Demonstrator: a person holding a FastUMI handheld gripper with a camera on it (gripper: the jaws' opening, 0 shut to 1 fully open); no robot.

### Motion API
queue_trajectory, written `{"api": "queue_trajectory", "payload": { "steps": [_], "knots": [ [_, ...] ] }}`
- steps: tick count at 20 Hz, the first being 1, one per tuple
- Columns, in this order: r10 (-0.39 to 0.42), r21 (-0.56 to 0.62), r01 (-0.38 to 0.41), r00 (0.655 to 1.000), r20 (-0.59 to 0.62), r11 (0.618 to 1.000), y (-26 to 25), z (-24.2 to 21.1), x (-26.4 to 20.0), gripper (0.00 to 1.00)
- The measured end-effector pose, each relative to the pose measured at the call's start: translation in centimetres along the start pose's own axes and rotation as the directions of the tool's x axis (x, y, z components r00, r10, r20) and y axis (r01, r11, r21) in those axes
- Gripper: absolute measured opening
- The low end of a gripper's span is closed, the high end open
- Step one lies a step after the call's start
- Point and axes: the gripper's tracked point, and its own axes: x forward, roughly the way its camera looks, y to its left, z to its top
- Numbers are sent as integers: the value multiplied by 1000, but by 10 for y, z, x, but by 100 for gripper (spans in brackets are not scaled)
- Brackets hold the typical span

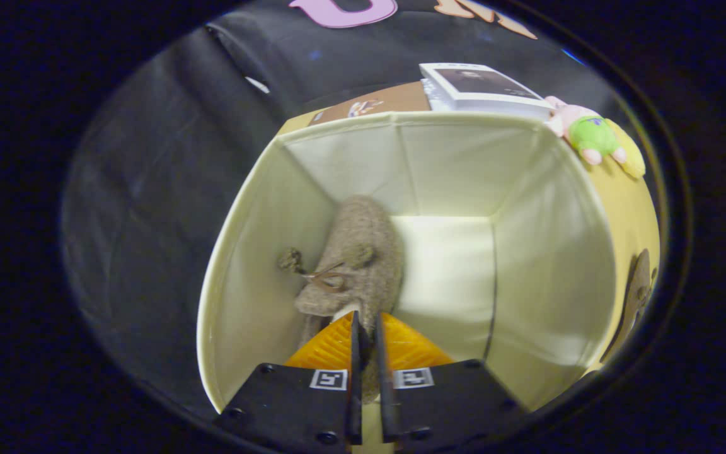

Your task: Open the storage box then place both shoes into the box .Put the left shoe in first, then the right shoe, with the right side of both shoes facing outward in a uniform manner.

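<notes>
Light fell from above into the open cream fabric storage box (464,157), so its pale inner walls shone brightest near the middle of the frame, with the floor panel close to washed out. The fuzzy grey-brown shoe (357,258) cast a soft shadow toward the box's left wall. The fisheye lens bowed the box rim strongly. Toward the upper right, the white book (483,85) and pink-and-green plush toy (590,135) looked soft and smeared. The dark cloth at left stayed dim.
</notes>
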Motion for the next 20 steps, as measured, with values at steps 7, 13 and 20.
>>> {"api": "queue_trajectory", "payload": {
  "steps": [7, 13, 20],
  "knots": [
    [85, -64, -85, 996, 1, 994, 16, -6, -18, 51],
    [186, -182, -156, 969, 165, 971, 17, 21, -70, 88],
    [238, -310, -118, 892, 385, 944, -29, 53, -146, 100]
  ]
}}
